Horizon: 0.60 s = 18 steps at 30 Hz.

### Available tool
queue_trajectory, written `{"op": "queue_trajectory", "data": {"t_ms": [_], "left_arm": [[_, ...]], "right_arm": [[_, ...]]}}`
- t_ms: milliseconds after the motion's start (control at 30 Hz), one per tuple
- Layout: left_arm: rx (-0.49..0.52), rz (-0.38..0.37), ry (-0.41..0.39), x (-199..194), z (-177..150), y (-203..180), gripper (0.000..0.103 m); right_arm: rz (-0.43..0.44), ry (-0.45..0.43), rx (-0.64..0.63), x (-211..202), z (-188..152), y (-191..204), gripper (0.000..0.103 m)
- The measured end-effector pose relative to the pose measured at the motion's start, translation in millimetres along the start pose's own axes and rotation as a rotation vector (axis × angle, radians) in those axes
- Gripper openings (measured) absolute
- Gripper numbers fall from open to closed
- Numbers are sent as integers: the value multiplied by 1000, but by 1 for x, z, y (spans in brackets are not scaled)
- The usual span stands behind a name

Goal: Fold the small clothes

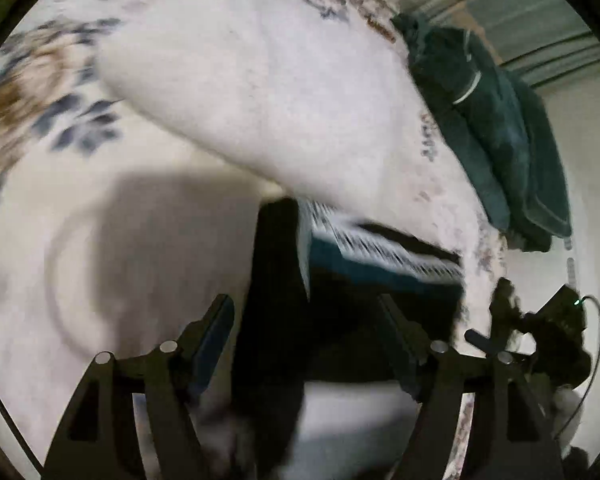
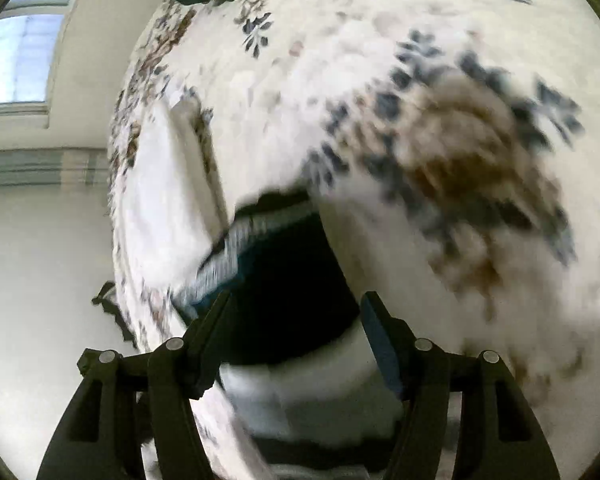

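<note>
Floral bedspread [image 1: 180,80] beneath both tongs, blurred. Dark green folded pile [image 1: 492,128] far beyond left tongs [image 1: 308,320], toward their right. Dark garment with striped white band [image 2: 284,272] lying between right tongs [image 2: 296,312]. Both pairs apart, gripping nothing. Likely mid-reach, 1 grasp due: closing on garment's edges.

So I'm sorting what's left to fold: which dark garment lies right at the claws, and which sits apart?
The black garment with the white striped band, between the open left claw. The dark green pile lies apart at the bed's far edge.
</note>
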<state>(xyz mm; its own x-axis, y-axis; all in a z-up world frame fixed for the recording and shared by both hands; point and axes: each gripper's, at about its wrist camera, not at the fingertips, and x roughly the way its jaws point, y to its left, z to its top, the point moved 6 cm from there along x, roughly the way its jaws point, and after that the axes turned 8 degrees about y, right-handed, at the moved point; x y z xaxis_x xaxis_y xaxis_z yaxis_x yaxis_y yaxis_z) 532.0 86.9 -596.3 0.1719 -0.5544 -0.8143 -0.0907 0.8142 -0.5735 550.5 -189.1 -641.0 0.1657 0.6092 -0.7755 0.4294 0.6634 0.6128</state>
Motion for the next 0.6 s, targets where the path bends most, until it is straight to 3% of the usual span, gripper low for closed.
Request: {"op": "queue_trajectory", "data": {"t_ms": [100,133,167,200,233,400,467,600], "left_arm": [[36,-1,11,16,16,1,66],[51,6,7,18,19,1,40],[64,-3,11,19,22,0,14],[59,-16,16,20,26,1,14],[62,-28,9,18,27,1,13],[97,-33,-19,16,37,1,11],[74,-18,5,29,42,9,11],[16,-54,41,34,42,14,16]], "right_arm": [[-15,38,-5,32,31,11,66],[-28,53,-5,40,34,10,65],[-26,63,-1,48,40,10,53],[-13,62,-4,53,42,10,22],[-26,61,-7,56,46,11,10],[-77,-28,-60,57,58,23,6],[-144,-17,-62,69,63,10,6],[-168,26,-27,90,69,6,8]]}}
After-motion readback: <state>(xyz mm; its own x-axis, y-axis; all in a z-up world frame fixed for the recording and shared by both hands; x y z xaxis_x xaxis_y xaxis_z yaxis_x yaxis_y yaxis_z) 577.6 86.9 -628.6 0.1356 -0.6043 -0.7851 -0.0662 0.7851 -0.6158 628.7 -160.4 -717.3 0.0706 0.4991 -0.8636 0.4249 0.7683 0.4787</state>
